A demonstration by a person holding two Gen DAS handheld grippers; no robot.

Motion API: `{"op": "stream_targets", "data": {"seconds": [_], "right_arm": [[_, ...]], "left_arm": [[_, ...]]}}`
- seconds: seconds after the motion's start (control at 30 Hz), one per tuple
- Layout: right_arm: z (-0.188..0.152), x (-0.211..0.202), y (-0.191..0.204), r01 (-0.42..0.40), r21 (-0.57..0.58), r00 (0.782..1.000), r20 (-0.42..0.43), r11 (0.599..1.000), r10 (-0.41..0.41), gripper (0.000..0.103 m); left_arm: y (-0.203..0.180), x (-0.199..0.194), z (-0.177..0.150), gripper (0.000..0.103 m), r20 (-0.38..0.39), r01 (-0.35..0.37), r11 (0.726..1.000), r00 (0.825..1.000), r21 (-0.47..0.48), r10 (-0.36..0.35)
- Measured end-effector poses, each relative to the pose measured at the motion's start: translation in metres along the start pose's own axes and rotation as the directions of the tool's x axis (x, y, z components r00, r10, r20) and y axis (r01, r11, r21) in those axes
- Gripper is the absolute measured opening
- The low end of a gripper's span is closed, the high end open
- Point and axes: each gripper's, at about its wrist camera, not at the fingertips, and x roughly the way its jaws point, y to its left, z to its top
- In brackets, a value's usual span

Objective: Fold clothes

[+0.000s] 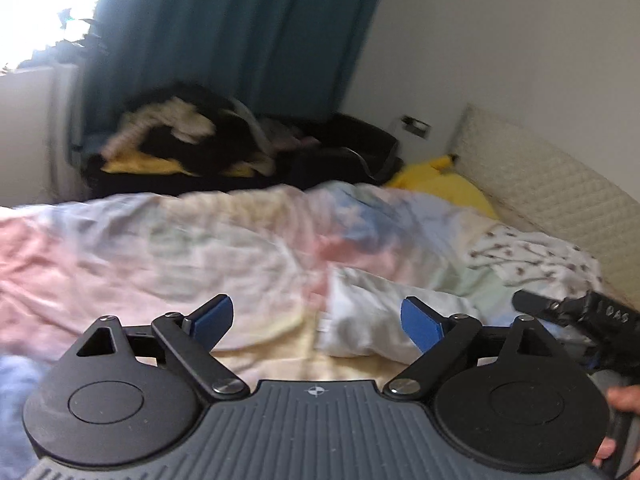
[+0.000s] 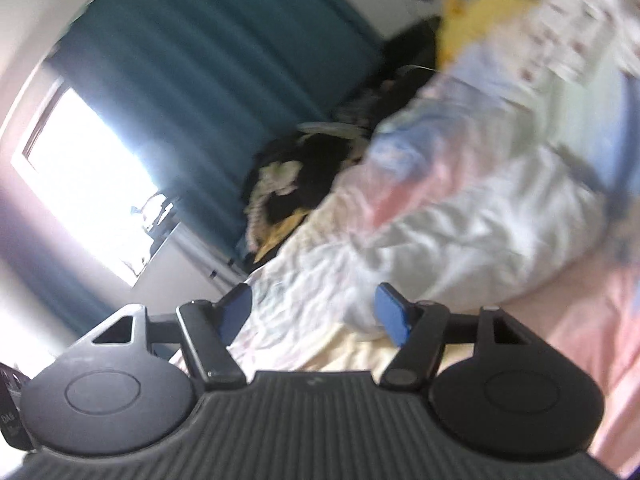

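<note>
Clearly the left gripper (image 1: 318,322) hangs above the bed with its blue pads spread wide and nothing between them; only bedding shows in the gap. Low and right of centre in the left wrist view, a white garment (image 1: 372,312) lies crumpled on the pastel duvet (image 1: 140,248), apart from both pads. At the right edge of that frame the right gripper's dark body sits beside a hand (image 1: 624,400). In the tilted, blurred right wrist view the right gripper (image 2: 314,312) also stands open and empty, the white garment (image 2: 460,240) right of centre beyond its fingers. Behind, a teal curtain (image 1: 240,32), a dark suitcase (image 1: 328,152) heaped with clothes and a yellow plush toy (image 1: 440,184).
</note>
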Motion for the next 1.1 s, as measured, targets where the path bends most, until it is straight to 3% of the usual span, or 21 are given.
{"op": "stream_targets", "data": {"seconds": [0.27, 0.4, 0.5, 0.63, 0.77, 1.1], "right_arm": [[-0.044, 0.015, 0.082, -0.098, -0.23, 0.995, -0.036, 0.968, 0.092, 0.069], [-0.072, 0.027, 0.104, -0.128, -0.312, 0.992, -0.033, 0.941, 0.124, 0.069], [-0.092, 0.039, 0.119, -0.122, -0.425, 0.992, -0.01, 0.897, 0.129, 0.069], [-0.114, 0.05, 0.125, -0.122, -0.506, 0.99, 0.002, 0.854, 0.143, 0.069], [-0.126, 0.055, 0.123, -0.108, -0.578, 0.99, 0.011, 0.809, 0.141, 0.074], [-0.143, 0.07, 0.095, -0.016, -0.618, 0.999, 0.025, 0.786, 0.04, 0.09]], "left_arm": [[0.041, -0.078, -0.025, 0.098, 0.131, -0.182, 0.983, 0.975, 0.015, 0.179], [0.053, -0.094, -0.044, 0.101, 0.181, -0.23, 0.973, 0.957, 0.002, 0.226], [0.06, -0.096, -0.056, 0.103, 0.211, -0.265, 0.964, 0.942, -0.003, 0.26], [0.069, -0.091, -0.074, 0.103, 0.231, -0.292, 0.956, 0.929, -0.022, 0.289], [0.068, -0.087, -0.092, 0.103, 0.256, -0.325, 0.945, 0.917, 0.029, 0.307], [0.082, -0.079, -0.112, 0.103, 0.243, -0.369, 0.929, 0.899, -0.028, 0.364]]}}
